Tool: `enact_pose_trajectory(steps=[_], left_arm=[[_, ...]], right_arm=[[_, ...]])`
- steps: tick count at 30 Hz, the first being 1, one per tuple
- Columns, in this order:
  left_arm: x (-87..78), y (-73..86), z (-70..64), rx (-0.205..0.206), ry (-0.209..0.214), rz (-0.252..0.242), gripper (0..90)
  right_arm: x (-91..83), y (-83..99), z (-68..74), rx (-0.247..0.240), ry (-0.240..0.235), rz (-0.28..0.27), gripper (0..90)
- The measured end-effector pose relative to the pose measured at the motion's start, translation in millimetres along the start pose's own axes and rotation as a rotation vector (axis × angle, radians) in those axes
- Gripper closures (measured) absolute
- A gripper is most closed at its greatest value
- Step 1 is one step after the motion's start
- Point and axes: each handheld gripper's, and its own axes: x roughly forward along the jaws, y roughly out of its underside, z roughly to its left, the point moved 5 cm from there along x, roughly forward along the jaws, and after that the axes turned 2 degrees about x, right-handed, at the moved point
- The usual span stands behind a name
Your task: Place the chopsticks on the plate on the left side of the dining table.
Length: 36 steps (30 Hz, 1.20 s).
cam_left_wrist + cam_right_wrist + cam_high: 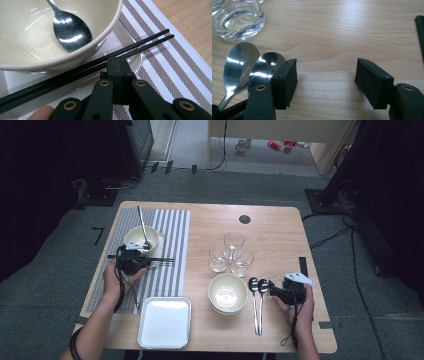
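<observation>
My left gripper (141, 262) (117, 62) is over the striped placemat (172, 230), jaws shut, with its tips against a pair of black chopsticks (162, 260) (147, 42). The chopsticks lie across the rim of a white plate (130, 60) under a cream bowl (141, 239) (30, 37). A metal spoon (143, 227) (70, 30) rests in that bowl. My right gripper (270, 288) (325, 82) stands open low over the table. Its left jaw is beside two spoons (256, 305) (265, 68) lying side by side. Nothing is between its jaws.
Stacked cream bowls (227, 292) sit left of the two spoons. Three clear glasses (231, 254) (237, 20) stand behind them. A white square plate (164, 321) lies near the front edge. A black strip (303, 265) (420, 30) is stuck near the wooden table's (270, 230) right side.
</observation>
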Motion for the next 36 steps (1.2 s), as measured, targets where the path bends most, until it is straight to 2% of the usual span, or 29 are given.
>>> enact_pose_trajectory(steps=[18, 24, 32, 36], left_arm=[[-3.0, 0.6, -0.5, 0.002, 0.0, -0.006, 90.0], [-12.3, -2.5, -1.0, 0.007, 0.003, -0.032, 90.0], [-29.8, -2.1, -8.0, 0.0, 0.033, -0.086, 88.1], [-37.2, 1.0, -13.1, -0.016, 0.05, -0.119, 85.3]], right_arm=[[0.0, 0.0, 0.0, 0.0, 0.001, 0.0, 34.3], [0.0, 0.0, 0.0, -0.001, 0.0, 0.0, 34.3], [0.3, 0.0, 0.7, -0.006, 0.005, 0.001, 34.0], [0.2, 0.1, 1.0, -0.008, 0.006, 0.004, 34.0]])
